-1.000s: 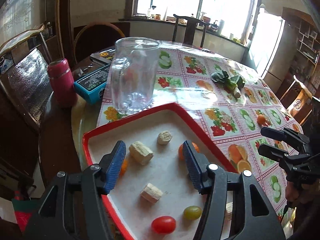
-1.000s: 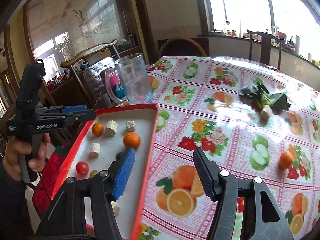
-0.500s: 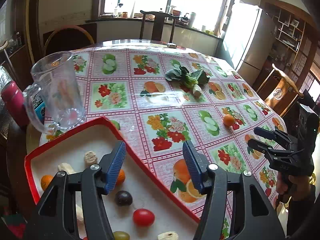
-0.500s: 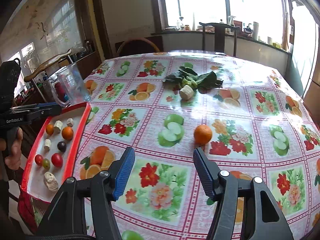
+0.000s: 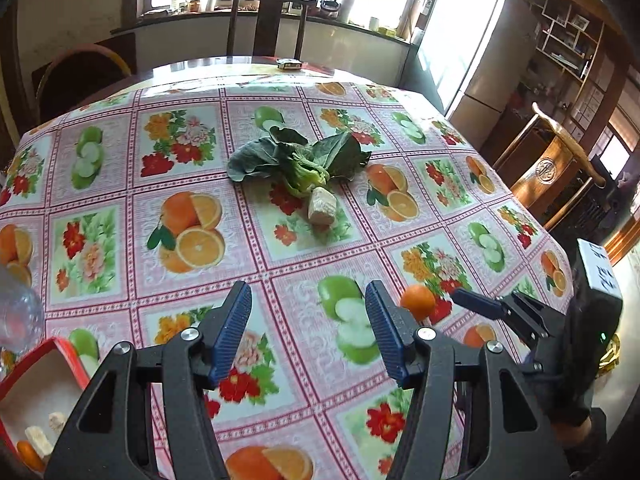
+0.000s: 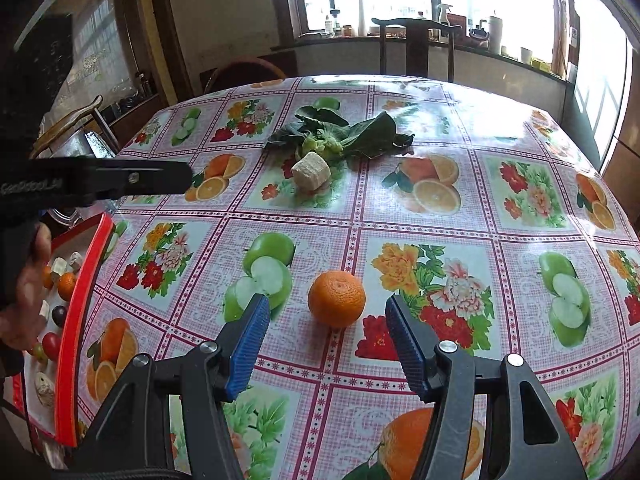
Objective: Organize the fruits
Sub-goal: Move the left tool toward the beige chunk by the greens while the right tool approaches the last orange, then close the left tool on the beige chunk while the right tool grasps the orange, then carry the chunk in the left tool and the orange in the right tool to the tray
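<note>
One orange point(image 6: 336, 298) (between spread right tongs point(image 6: 324, 342))

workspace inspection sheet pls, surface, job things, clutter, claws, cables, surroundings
surface: round table under a fruit-and-flower print tablecloth, glare at the far side.
job's things: loose mandarin on the cloth, just ahead of the right claw; red tray at the table's left edge holding small oranges, cherry tomatoes, a dark grape and pale chunks.
clutter: leafy greens with a pale cut chunk beside them; glass mug only partly in frame.
grippers: left claw open, empty, above the cloth; right claw open, lined up on the mandarin, not touching.
cables: nothing seen.
surroundings: wooden chairs, bottles on the windowsill, bright windows, shelving at right.
</note>
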Motion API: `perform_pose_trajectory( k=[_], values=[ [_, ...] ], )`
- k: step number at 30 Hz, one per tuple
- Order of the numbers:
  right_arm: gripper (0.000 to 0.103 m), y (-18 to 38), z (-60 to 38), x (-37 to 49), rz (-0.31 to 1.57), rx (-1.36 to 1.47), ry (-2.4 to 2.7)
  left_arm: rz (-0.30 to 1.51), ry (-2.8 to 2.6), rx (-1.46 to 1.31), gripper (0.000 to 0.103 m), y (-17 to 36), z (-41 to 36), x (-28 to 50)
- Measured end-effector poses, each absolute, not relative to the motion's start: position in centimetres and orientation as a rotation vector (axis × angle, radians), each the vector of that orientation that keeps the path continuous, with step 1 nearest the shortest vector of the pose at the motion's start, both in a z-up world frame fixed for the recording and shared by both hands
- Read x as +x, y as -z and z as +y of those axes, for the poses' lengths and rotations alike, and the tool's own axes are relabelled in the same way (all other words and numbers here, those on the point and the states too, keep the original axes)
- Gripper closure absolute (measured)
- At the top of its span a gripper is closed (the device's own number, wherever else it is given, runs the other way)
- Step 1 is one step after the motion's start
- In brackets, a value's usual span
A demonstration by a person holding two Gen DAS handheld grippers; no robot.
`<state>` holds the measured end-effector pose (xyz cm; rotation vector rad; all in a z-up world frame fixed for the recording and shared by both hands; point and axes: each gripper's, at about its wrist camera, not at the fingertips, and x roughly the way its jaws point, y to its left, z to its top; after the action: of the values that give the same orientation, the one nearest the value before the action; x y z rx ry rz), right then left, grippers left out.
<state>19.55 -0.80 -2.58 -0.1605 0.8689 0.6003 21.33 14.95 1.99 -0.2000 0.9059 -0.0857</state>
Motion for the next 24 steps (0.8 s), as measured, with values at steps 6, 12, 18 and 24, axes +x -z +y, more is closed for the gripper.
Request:
perform_pose_trajectory(
  k=[6, 12, 18, 24],
  values=[
    [0.043, 3.7, -0.2, 21.3, 0.885, -0.184, -0.614, 0.974, 0.080, -0.157, 0.045, 0.8, 12.7, 28.1],
    [0.069, 4.7, -0.4, 22.1, 0.923, -0.172, -0.679, 1.025, 0.055, -0.143, 0.045, 3.5, 11.4, 32.2],
    [0.070, 3.8, -1.9, 21.7, 0.951, -0.109, -0.702, 0.995, 0.025, -0.158, 0.072, 4.2, 12.2, 33.3],
    [0.070, 1.8, -2.5, 19.3, 0.911, -0.102, -0.743, 1.003, 0.050, -0.192, 0.078, 3.6, 12.7, 31.2]
  ],
)
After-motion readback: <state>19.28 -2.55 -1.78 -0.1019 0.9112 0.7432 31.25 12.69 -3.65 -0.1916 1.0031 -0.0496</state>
